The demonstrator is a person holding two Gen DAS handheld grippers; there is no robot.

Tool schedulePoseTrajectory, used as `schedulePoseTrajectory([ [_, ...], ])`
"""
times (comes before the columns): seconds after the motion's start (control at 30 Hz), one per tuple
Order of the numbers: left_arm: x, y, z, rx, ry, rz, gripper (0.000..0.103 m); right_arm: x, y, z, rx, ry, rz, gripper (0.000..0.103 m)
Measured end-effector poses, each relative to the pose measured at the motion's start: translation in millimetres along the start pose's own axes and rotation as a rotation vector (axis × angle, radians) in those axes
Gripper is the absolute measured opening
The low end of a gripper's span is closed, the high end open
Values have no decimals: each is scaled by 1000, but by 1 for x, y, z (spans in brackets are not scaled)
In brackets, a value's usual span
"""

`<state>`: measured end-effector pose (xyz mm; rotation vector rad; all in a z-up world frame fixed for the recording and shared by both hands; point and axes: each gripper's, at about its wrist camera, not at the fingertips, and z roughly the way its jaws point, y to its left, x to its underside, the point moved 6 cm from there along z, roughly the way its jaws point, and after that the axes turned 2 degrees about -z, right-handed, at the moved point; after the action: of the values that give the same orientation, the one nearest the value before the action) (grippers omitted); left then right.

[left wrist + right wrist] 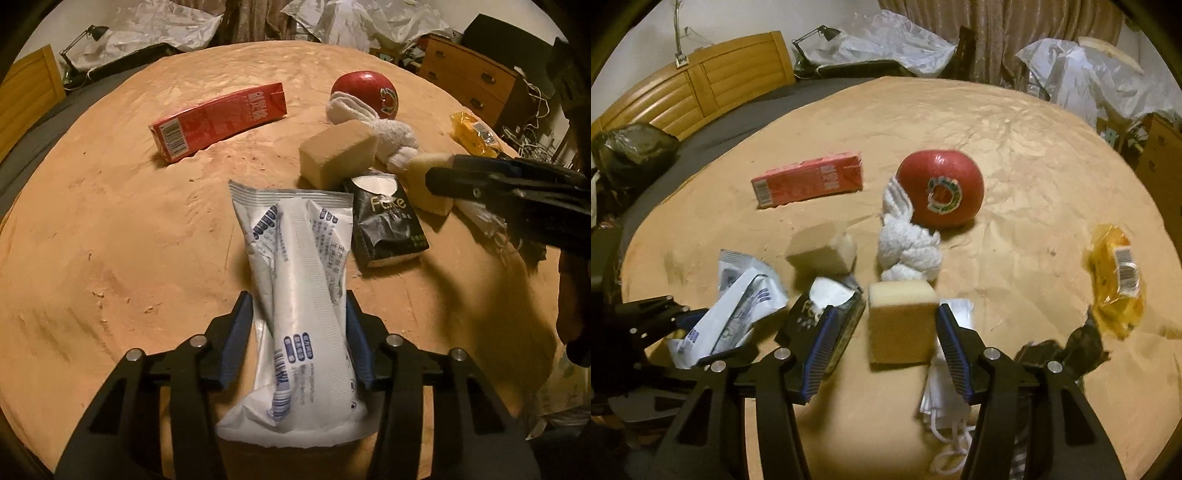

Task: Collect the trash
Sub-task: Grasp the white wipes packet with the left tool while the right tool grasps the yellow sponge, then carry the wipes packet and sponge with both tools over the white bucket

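Note:
My left gripper [299, 306] is shut on a white and blue plastic wrapper [295, 295], which also shows in the right wrist view [738, 314]. My right gripper [886, 317] is open, its jaws either side of a tan sponge block [903, 321]; the right pad touches it, the left stands apart. It enters the left wrist view [439, 177] from the right. A black tissue pack [388, 225] lies beside the wrapper. A white face mask [945, 398] lies under my right jaw. A red carton [218, 120] lies further back.
A second sponge block [338, 151], a knotted white towel [910, 247], a red apple [942, 188] and a yellow wrapper [1115, 280] lie on the round tan table [110, 240]. A dresser [469, 77] stands to the right, a bed headboard [701, 85] behind.

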<state>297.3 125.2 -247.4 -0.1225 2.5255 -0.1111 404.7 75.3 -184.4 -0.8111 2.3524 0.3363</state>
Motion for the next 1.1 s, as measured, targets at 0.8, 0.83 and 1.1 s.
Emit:
schedulePoseTrajectory([
  [0.8, 6, 0, -26, -34, -99, -28, 34, 24, 6, -41, 69, -128, 54, 39],
  [0.83, 6, -3, -31, -36, -111, -25, 34, 27, 11, -52, 76, -152, 51, 39],
  [1.1, 9, -30, -102, -30, -258, -12, 33, 59, 32, -143, 153, -325, 86, 39],
])
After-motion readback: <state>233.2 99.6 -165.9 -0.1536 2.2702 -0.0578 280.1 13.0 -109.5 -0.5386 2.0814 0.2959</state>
